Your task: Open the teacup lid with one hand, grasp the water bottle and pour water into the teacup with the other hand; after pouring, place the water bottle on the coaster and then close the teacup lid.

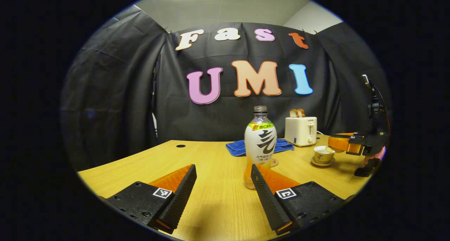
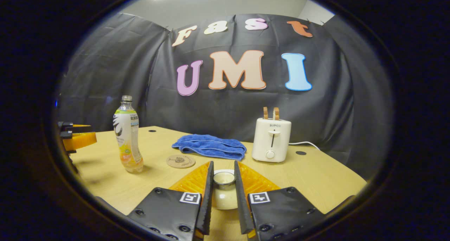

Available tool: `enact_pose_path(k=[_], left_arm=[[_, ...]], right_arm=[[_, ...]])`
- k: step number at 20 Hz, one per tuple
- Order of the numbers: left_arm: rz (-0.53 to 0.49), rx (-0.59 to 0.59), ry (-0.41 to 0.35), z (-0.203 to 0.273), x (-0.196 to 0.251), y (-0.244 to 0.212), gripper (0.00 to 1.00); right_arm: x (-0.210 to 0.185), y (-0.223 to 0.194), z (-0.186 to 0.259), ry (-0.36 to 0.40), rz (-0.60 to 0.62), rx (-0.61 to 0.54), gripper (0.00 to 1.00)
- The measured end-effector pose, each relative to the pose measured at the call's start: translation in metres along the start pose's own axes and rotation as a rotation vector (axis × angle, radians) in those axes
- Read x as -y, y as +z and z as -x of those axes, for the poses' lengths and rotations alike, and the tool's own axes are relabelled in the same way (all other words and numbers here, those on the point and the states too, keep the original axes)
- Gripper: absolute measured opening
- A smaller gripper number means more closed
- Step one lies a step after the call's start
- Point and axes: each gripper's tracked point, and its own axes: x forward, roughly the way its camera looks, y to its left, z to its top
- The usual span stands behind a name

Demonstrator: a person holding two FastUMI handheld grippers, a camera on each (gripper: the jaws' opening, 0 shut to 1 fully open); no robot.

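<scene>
Teacup lid (image 2: 224,178) sits pinched between the right gripper's (image 2: 223,184) two nearly closed fingers, with the pale body of the teacup (image 2: 225,198) showing below it. In the left gripper view that gripper (image 1: 339,143) hovers over the teacup (image 1: 323,153) on its saucer (image 1: 321,162), near the table's right side. The left gripper (image 1: 223,190) is wide open and holds nothing; bare wooden table (image 1: 218,205) lies between its fingers. The water bottle (image 1: 260,142) stands upright just beyond its right finger. In the right gripper view the bottle (image 2: 127,135) is near the table's left edge, the round coaster (image 2: 180,161) just beside it, a blue cloth (image 2: 211,146) and white toaster (image 2: 271,139) farther back.
</scene>
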Motion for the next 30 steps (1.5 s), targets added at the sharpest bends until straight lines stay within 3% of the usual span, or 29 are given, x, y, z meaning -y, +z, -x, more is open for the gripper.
enact_pose_path(k=[3, 8, 22, 24, 26, 27, 30], left_arm=[[0.001, 0.001, -0.100, -0.006, 0.020, 0.000, 0.91], [0.011, -0.006, -0.171, -0.028, 0.039, -0.001, 0.91], [-0.018, -0.142, -0.199, -0.106, 0.063, -0.022, 0.91], [-0.015, -0.136, -0.188, -0.113, 0.065, -0.021, 0.88], [-0.016, -0.138, -0.159, -0.118, 0.062, -0.023, 0.78], [-0.021, -0.141, -0.145, -0.115, 0.059, -0.024, 0.67], [-0.036, -0.153, -0.130, -0.116, 0.059, -0.025, 0.64]], right_arm=[[0.012, -0.002, 0.010, -0.010, -0.079, -0.001, 0.36], [0.024, 0.000, 0.021, -0.027, -0.073, 0.015, 0.36], [0.056, 0.000, 0.037, -0.076, -0.073, 0.014, 0.36], [0.057, 0.000, 0.037, -0.075, -0.072, 0.014, 0.36], [0.058, 0.000, 0.037, -0.075, -0.072, 0.014, 0.36], [0.060, 0.001, 0.037, -0.078, -0.072, 0.014, 0.36], [0.067, 0.000, 0.038, -0.093, -0.072, 0.014, 0.36]])
